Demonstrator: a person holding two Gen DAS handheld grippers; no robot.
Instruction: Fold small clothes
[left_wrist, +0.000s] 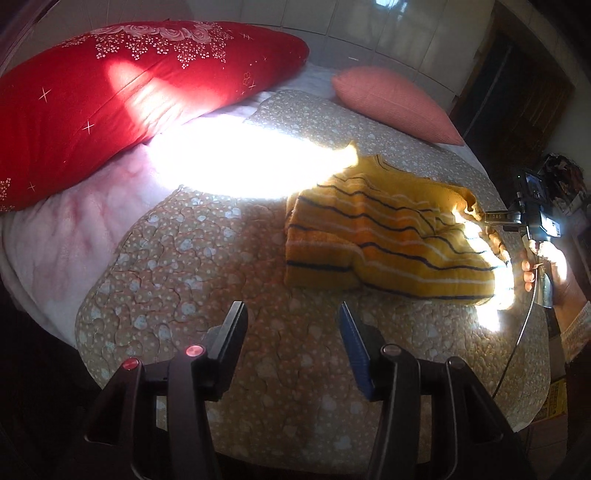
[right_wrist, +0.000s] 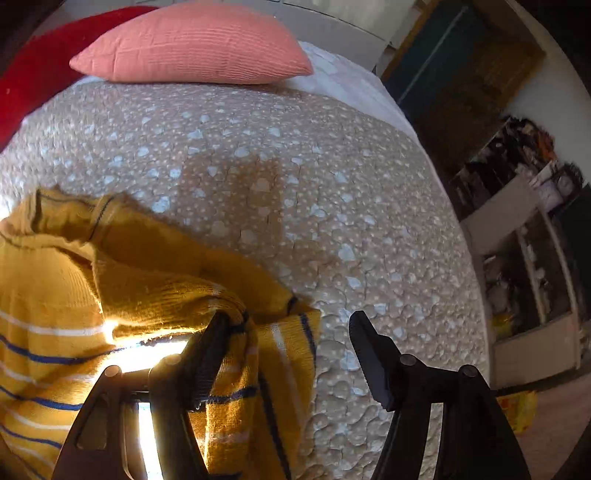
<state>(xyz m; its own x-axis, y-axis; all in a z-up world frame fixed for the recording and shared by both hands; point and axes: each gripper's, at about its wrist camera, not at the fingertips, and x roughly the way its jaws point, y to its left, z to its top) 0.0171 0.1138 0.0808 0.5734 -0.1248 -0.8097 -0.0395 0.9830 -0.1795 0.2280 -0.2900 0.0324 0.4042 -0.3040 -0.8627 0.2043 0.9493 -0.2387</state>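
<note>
On the bed, a beige quilt (left_wrist: 192, 258) printed with pale hearts and dots covers most of the surface, with a strip of hard sunlight washing out its middle in the left wrist view. Big red pillow (left_wrist: 110, 96) with white rose print sits at the far left, partly on a pinkish-white blanket (left_wrist: 66, 229). Smaller pink ribbed cushion (right_wrist: 195, 48) lies at the far edge of the quilt, well apart from the clothes. Yellow knit sweater (left_wrist: 388, 236) with navy and white stripes lies roughly folded on the quilt, right of center in the left wrist view, bottom left in the right wrist view. Shelving with clutter (right_wrist: 524, 229) stands off the bed's right side. Right gripper (right_wrist: 288, 321) has jaws spread apart; a sweater fold drapes over its left finger (right_wrist: 210, 354), the other finger is clear over bare quilt, no pinch. Left gripper (left_wrist: 291, 314) is parted, nothing between the fingers, over bare quilt near the sweater's near edge, not touching it.
</note>
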